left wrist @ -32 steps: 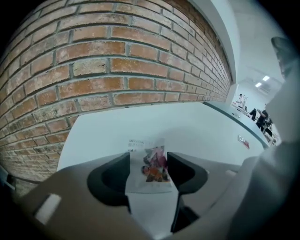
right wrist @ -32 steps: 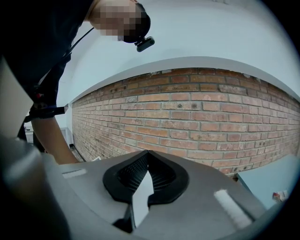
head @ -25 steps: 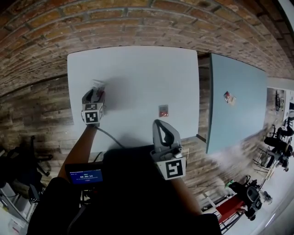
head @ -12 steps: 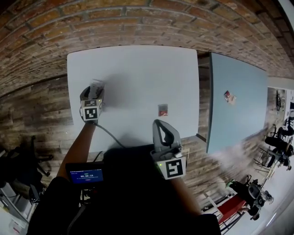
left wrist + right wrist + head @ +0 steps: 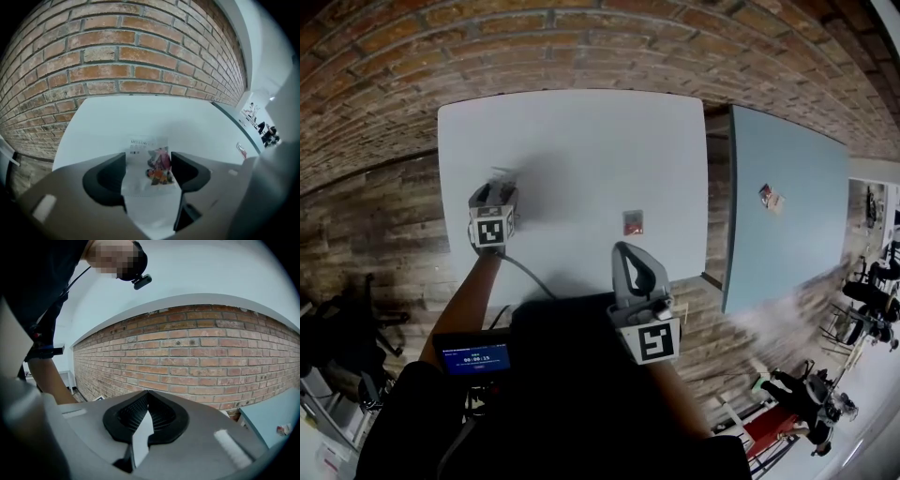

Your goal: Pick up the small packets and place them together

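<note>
A white small packet (image 5: pixel 158 165) with colourful print lies flat on the white table (image 5: pixel 581 150), between the spread jaws of my left gripper (image 5: pixel 148 163). The pads stand either side of it and do not press on it. In the head view the left gripper (image 5: pixel 494 191) is near the table's left edge, and only the packet's far end (image 5: pixel 501 174) shows beyond it. A small red packet (image 5: pixel 633 223) lies right of the table's middle. My right gripper (image 5: pixel 623 251) hovers at the near edge, just below the red packet. It is shut and empty, and in its own view (image 5: pixel 147 402) it points at the brick wall.
A teal table (image 5: pixel 787 216) adjoins the white table on the right, and another small packet (image 5: pixel 767 198) lies on it. A brick wall (image 5: pixel 117 56) runs behind the white table. The left gripper's cable (image 5: pixel 525 277) trails off the near edge.
The left gripper has shifted slightly forward over the white packet, so less of the packet shows ahead of it. The right gripper has stayed in place.
</note>
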{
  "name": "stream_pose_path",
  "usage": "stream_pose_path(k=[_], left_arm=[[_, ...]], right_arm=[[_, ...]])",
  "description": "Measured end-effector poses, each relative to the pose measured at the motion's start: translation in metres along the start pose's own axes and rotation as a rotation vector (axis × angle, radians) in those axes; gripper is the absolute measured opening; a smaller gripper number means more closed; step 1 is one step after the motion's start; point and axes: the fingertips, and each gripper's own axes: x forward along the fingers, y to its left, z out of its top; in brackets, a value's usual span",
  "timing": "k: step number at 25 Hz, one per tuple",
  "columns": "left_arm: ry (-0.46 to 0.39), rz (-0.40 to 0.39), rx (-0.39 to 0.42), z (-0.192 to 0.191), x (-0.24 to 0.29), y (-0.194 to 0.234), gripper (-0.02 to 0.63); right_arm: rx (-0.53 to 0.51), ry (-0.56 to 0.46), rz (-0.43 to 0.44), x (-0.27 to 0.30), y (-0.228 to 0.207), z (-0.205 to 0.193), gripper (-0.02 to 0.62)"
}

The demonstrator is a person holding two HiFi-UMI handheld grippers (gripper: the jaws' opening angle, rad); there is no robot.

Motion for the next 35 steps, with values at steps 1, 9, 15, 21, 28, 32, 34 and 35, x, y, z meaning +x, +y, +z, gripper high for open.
stream_pose_path(k=[1,9,15,21,28,32,34,35], left_arm=[[0.004,-0.003,0.0,-0.003,-0.001,-0.002,0.304],[0.028,-0.002,-0.042,-0.022,-0.014,-0.019,0.302],[0.038,-0.006,-0.067,-0.032,-0.02,-0.034,0.292],[0.049,-0.006,-0.061,-0.045,-0.03,-0.059,0.281],[-0.008,0.067,-0.04,-0.043,-0.038,-0.053,0.282],[0.0,0.093,-0.038,-0.041,-0.037,-0.036,0.284],[-0.023,0.106,-0.04,-0.035,-0.037,-0.027,0.285],[-0.035,0.11,-0.042,-0.03,-0.036,-0.024,0.285]], right_arm=[[0.002,0.0,0.004,0.0,0.0,-0.001,0.003],[0.008,-0.01,0.023,-0.008,-0.003,-0.002,0.003],[0.018,-0.024,0.025,-0.018,-0.014,-0.004,0.003],[0.034,-0.031,0.046,-0.025,-0.026,-0.007,0.003],[0.032,-0.039,0.094,-0.027,-0.032,-0.007,0.003],[0.026,-0.034,0.099,-0.028,-0.034,-0.009,0.003],[0.02,-0.036,0.095,-0.028,-0.036,-0.007,0.003],[0.017,-0.038,0.092,-0.029,-0.038,-0.006,0.003]])
